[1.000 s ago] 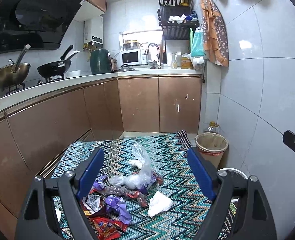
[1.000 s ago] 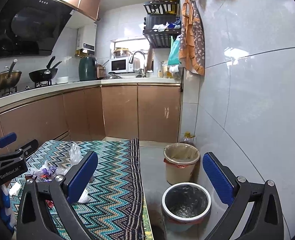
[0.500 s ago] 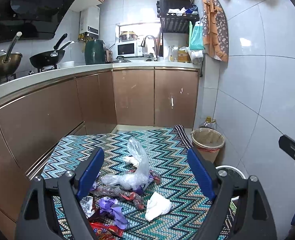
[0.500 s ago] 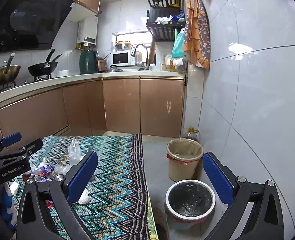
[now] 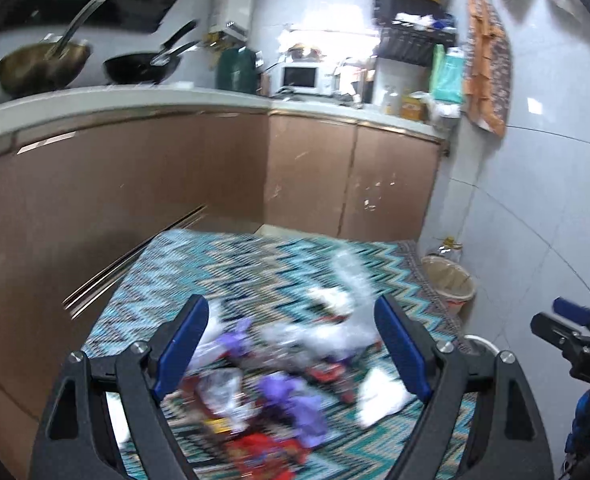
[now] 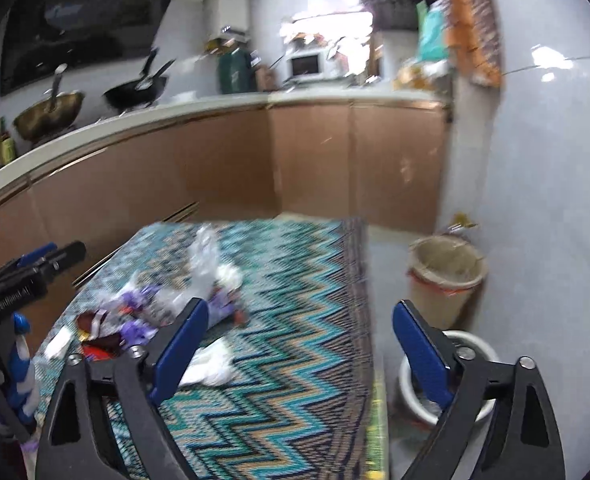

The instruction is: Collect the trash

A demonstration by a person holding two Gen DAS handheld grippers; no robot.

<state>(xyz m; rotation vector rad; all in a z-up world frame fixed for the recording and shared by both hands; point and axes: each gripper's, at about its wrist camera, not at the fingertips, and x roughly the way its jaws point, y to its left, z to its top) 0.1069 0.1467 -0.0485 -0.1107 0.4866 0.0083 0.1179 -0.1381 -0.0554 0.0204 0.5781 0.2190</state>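
two bins sit on the floor off the right edge of the zigzag cloth (image 6: pixel 295 344). the tan bin (image 6: pixel 447 276) stands against the wall tiles, lined with a bag, and as far as i can see there's nothing in it. the white-rimmed bin (image 6: pixel 471 344) is nearer, just beside the cloth's right edge, half hidden behind the right gripper's finger; something pale shows low down in it, but it's too blurry to say what.

the trash is a loose pile toward the left side of the cloth: a clear plastic bag (image 5: pixel 351 316) sticking up, purple wrappers (image 5: pixel 295 400), a red wrapper (image 5: pixel 263 452) at the near edge, and a crumpled white tissue (image 5: pixel 379 396) a bit to the right of the rest. everything's pretty motion-blurred.

left gripper (image 5: pixel 291 352) hangs over the pile with its blue pads spread wide, nothing between them. right gripper (image 6: pixel 299 344) is spread wide too, holding nothing, over the right half of the cloth with the tissue just by its left finger.

behind it all are brown cabinets (image 5: pixel 311 176) with a counter on top, two pans (image 5: pixel 135 66) on the stove, a microwave (image 5: pixel 301 78) and a dish rack (image 5: pixel 411 36) on the wall. nothing sits between the pile and the bins except bare cloth.
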